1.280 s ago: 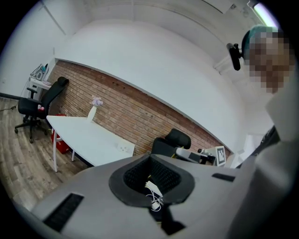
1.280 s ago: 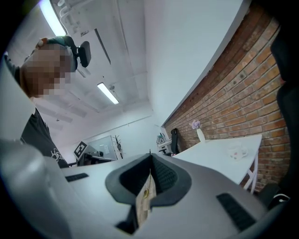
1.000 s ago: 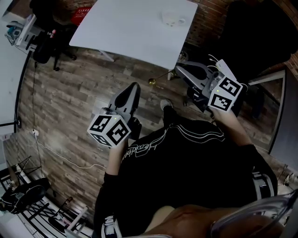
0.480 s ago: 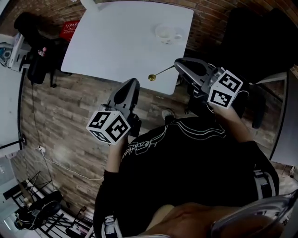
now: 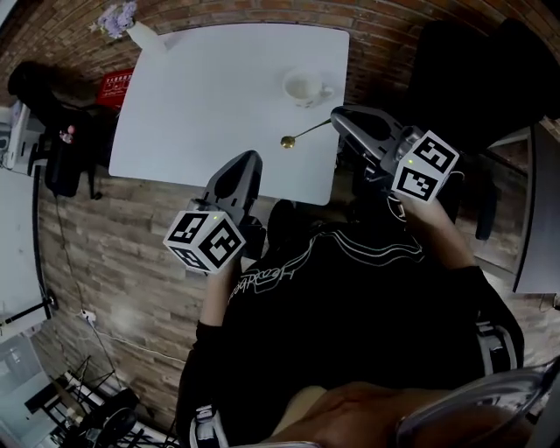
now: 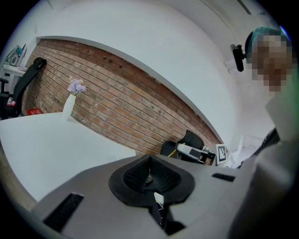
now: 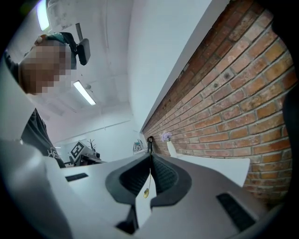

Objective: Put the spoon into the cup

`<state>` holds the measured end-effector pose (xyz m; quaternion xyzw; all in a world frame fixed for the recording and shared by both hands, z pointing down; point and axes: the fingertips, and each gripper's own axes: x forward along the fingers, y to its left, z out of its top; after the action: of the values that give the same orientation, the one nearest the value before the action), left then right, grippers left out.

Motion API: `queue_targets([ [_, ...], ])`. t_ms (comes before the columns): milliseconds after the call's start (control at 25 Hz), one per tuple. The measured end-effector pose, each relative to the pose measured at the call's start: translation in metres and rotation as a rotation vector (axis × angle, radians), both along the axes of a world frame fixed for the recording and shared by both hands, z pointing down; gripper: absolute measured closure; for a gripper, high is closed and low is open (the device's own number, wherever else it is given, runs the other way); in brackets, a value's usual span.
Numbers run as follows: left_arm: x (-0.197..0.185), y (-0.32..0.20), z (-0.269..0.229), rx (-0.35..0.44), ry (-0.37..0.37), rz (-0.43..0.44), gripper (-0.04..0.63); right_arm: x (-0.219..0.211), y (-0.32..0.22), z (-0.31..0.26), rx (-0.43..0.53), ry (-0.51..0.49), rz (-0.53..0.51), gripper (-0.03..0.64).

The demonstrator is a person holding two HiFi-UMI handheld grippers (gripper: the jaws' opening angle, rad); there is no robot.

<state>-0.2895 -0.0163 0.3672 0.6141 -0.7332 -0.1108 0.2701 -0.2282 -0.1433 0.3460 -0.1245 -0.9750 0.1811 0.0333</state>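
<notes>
A white cup (image 5: 305,87) stands on the white table (image 5: 210,96), near its right side. My right gripper (image 5: 337,117) is shut on the thin handle of a gold spoon (image 5: 300,135). The spoon sticks out to the left over the table, with its bowl (image 5: 286,141) a short way in front of the cup. In the right gripper view the spoon (image 7: 146,186) hangs between the closed pads of the gripper (image 7: 151,157). My left gripper (image 5: 247,161) is shut and empty over the table's near edge, left of the spoon. In the left gripper view its pads (image 6: 161,175) meet.
A white vase with purple flowers (image 5: 129,28) stands at the table's far left corner by the brick wall (image 5: 219,10). A black chair (image 5: 57,149) and a red box (image 5: 115,87) sit left of the table. Wood floor lies below the near edge.
The table has come much closer in the head view. Both grippers, earlier over the floor, now reach over its near edge, and the spoon now hangs over the tabletop near the cup.
</notes>
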Motion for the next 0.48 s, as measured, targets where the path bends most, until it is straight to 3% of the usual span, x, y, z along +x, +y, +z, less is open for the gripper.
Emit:
queue_targets([
  [480,-0.090,-0.085,0.000,-0.007,0.021,0.219,0.591,-0.054,-0.067,-0.004,0.013,0.013,0.245,0.618],
])
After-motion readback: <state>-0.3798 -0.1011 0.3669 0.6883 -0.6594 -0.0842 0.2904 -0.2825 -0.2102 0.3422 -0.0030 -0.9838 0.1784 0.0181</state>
